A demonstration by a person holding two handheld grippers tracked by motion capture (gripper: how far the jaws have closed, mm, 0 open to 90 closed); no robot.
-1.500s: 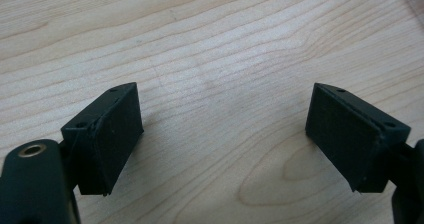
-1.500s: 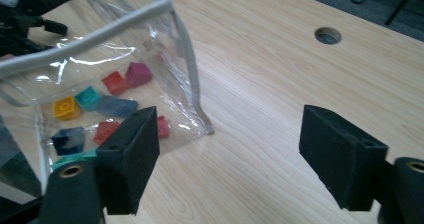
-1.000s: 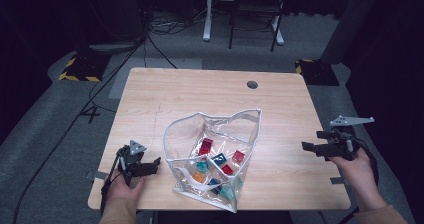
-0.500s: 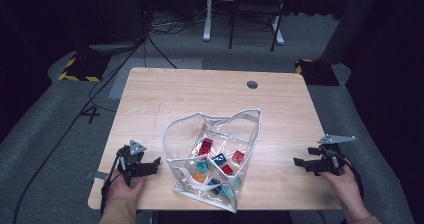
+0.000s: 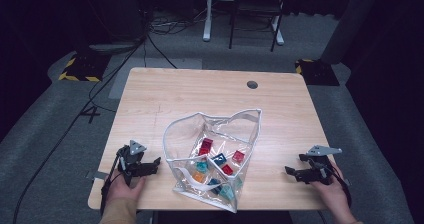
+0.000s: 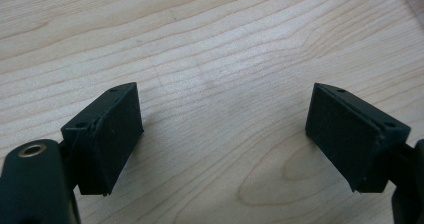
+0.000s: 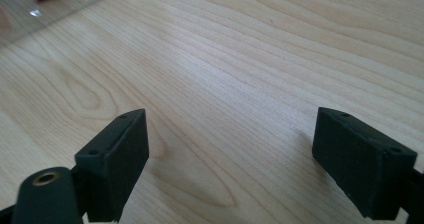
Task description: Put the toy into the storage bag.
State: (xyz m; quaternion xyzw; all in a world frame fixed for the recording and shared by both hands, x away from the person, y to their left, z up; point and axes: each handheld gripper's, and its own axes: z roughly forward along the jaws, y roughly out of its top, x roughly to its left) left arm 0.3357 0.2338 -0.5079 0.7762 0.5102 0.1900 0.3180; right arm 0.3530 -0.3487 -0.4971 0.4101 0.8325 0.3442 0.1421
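A clear plastic bag (image 5: 215, 156) with a white-trimmed rim lies on the near half of the wooden table (image 5: 200, 96), its mouth open and facing the far side. Inside it rest several small blocks: red blocks (image 5: 205, 146), teal blocks (image 5: 202, 166) and an orange block (image 5: 199, 176); any printing on them is too small to read, and no label or brand shows on the bag. The left gripper (image 5: 150, 165) sits on the table just left of the bag, apart from it, its jaws spread wide with nothing between them; in the left gripper view the left gripper (image 6: 222, 139) frames bare wood grain. The right gripper (image 5: 292, 173) rests near the table's right front edge, well apart from the bag, jaws likewise spread wide and empty; in the right gripper view the right gripper (image 7: 230, 159) faces bare tabletop, with a corner of the bag and a red block at the upper left. Dark cables (image 5: 125, 59) lie on the grey floor beyond the table.
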